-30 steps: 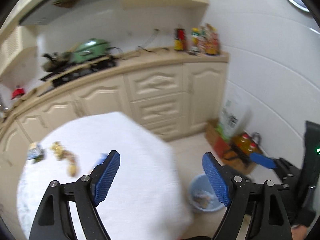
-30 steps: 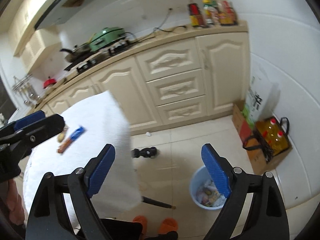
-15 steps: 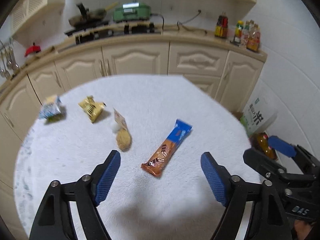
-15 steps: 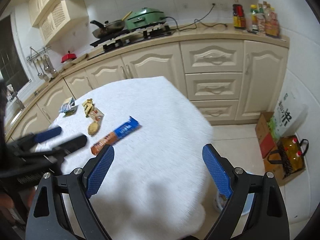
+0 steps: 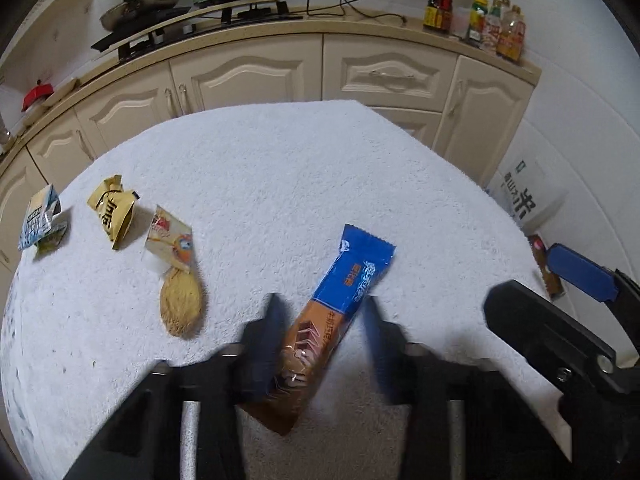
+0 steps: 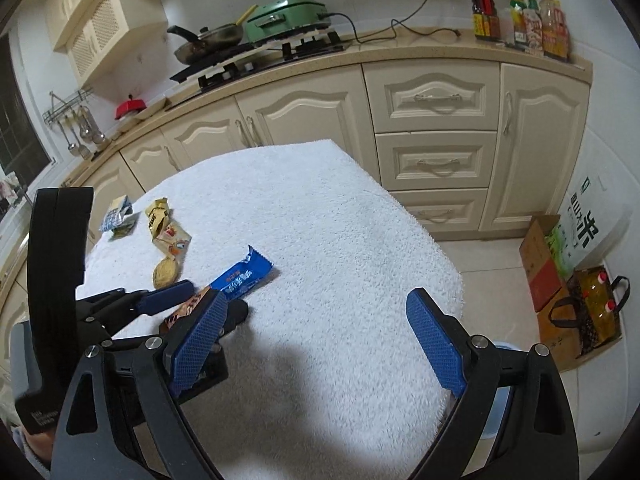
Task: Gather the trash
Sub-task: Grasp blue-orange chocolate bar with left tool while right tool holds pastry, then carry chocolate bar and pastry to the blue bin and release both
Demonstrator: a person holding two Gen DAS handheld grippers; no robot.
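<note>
A blue and brown snack wrapper (image 5: 340, 304) lies on the white towel-covered table (image 5: 280, 184). My left gripper (image 5: 322, 316) straddles it, its motion-blurred fingers narrowed to either side of the wrapper, not clamped. In the right wrist view the wrapper (image 6: 240, 276) lies between the left gripper's fingers (image 6: 172, 294). My right gripper (image 6: 316, 340) is open and empty above the table's near right part. A round cracker with a torn packet (image 5: 176, 280), a yellow wrapper (image 5: 114, 212) and a blue-white wrapper (image 5: 40, 220) lie at the left.
Cream kitchen cabinets (image 6: 436, 120) with a stove, pan and green cooker (image 6: 292, 16) stand behind the table. Boxes, a rice bag and oil bottles (image 6: 576, 272) sit on the floor at the right. A blue bin's rim (image 6: 502, 346) peeks out behind my right finger.
Both grippers swung from the floor and bin to the table. My left gripper dropped over the blue and brown wrapper and its fingers have narrowed around it.
</note>
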